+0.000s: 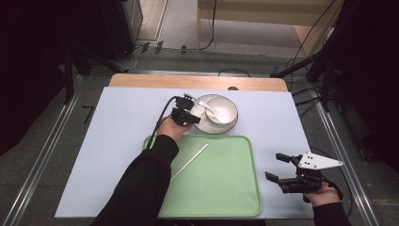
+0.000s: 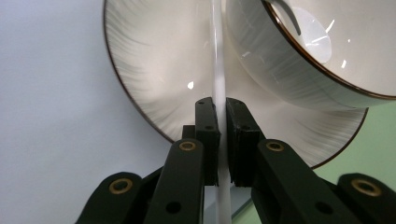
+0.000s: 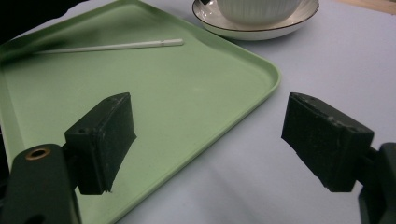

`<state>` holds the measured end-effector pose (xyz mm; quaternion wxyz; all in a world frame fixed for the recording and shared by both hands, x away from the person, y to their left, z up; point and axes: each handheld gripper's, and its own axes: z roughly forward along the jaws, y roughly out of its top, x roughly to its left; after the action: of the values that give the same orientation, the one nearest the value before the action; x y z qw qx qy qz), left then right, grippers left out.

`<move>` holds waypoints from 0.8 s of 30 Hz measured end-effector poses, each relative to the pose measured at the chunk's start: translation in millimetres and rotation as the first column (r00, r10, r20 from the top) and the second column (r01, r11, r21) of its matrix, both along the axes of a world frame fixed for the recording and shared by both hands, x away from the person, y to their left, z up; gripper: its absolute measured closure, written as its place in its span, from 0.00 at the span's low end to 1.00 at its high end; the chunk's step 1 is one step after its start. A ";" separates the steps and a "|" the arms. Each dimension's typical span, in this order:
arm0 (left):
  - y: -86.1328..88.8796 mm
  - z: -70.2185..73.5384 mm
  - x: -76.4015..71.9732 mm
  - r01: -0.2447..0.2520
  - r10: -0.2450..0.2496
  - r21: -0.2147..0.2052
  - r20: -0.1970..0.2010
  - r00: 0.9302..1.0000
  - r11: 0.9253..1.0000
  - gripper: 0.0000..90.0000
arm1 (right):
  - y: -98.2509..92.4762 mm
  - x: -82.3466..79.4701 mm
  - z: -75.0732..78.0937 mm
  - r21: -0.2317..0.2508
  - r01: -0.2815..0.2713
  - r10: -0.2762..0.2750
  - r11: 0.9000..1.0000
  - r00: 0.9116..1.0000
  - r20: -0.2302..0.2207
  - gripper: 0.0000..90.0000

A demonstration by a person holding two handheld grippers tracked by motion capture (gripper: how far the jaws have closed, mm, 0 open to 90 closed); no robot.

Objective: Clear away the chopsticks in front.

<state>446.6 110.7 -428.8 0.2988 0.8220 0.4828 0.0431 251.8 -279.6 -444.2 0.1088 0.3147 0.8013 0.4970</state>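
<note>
Pinching a thin white stick (image 2: 218, 84) between its pressed-together jaws, the left gripper (image 1: 184, 115) sits at the near-left rim of a brown-edged saucer (image 1: 201, 126); the stick runs up across the saucer beside the white ribbed bowl (image 1: 225, 113) standing on it. No brand, label or writing can be read anywhere. The right gripper (image 1: 283, 169) hovers with jaws spread wide, holding nothing, just off the right edge of a green tray (image 1: 226, 179), where a second white stick (image 1: 189, 161) lies. Tray and saucer rest on a pale lavender-white table cover (image 1: 122, 136) over a wooden tabletop (image 1: 188, 82), with grey floor, cables and black stands around.
</note>
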 end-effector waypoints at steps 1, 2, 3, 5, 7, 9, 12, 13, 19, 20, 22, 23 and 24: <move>2.7 2.1 -0.1 0.000 0.000 0.004 0.000 1.000 1.000 0.94 | -0.1 0.1 0.0 -0.001 0.000 0.000 1.000 1.000 0.002 0.20; 5.9 4.6 -0.5 -0.002 0.002 0.002 0.001 1.000 1.000 0.94 | 0.0 -0.1 0.1 0.000 0.000 0.000 1.000 1.000 0.002 0.20; 10.5 7.8 -0.7 -0.008 0.008 0.006 -0.004 1.000 1.000 0.94 | -0.1 -0.3 0.2 -0.001 0.001 -0.001 1.000 1.000 0.003 0.20; 21.1 14.8 -2.0 -0.027 0.027 -0.015 0.003 1.000 1.000 0.94 | -0.3 -1.2 0.7 0.001 0.004 -0.004 1.000 1.000 0.002 0.20; 32.1 21.3 -4.7 -0.041 0.041 -0.027 0.011 0.999 0.999 0.94 | -0.3 -1.3 0.7 0.000 0.002 -0.002 1.000 1.000 0.003 0.20; 42.3 26.8 -9.1 -0.045 0.046 -0.029 0.022 0.999 0.999 0.94 | 0.1 -1.0 0.6 0.000 0.001 -0.001 1.000 1.000 0.005 0.20; 56.6 33.7 -19.0 -0.048 0.049 -0.047 0.037 0.998 0.998 0.94 | 0.8 -0.6 0.3 -0.004 -0.004 0.004 1.000 1.000 0.008 0.20; 60.2 35.8 -23.4 -0.049 0.051 -0.048 0.043 0.998 0.998 0.94 | 1.0 -0.6 0.4 -0.004 -0.003 0.003 1.000 1.000 0.006 0.20; 79.4 45.5 -55.8 -0.009 0.015 -0.081 0.072 0.997 0.997 0.94 | 1.8 -0.4 -0.1 -0.011 -0.004 0.004 1.000 1.000 0.003 0.20; 81.9 46.8 -62.1 -0.001 0.008 -0.082 0.077 0.997 0.997 0.94 | 1.8 -0.6 -0.2 -0.010 -0.004 0.004 1.000 1.000 0.001 0.20; 86.6 48.3 -75.3 0.007 0.001 -0.097 0.087 0.996 0.995 0.94 | 1.8 -0.6 -0.1 -0.010 -0.002 0.002 1.000 1.000 0.001 0.20; 89.1 48.5 -81.4 0.015 -0.005 -0.104 0.089 0.996 0.994 0.94 | 1.9 -0.6 -0.2 -0.011 -0.001 0.001 1.000 1.000 0.000 0.20; 91.1 48.2 -88.0 0.016 -0.005 -0.115 0.094 0.996 0.993 0.94 | 1.8 -0.5 -0.4 -0.013 -0.001 0.001 1.000 1.000 -0.001 0.20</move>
<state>358.7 201.8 -380.6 0.3684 0.8030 0.4657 0.0520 251.3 -277.8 -444.6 0.1102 0.3138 0.8047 0.4919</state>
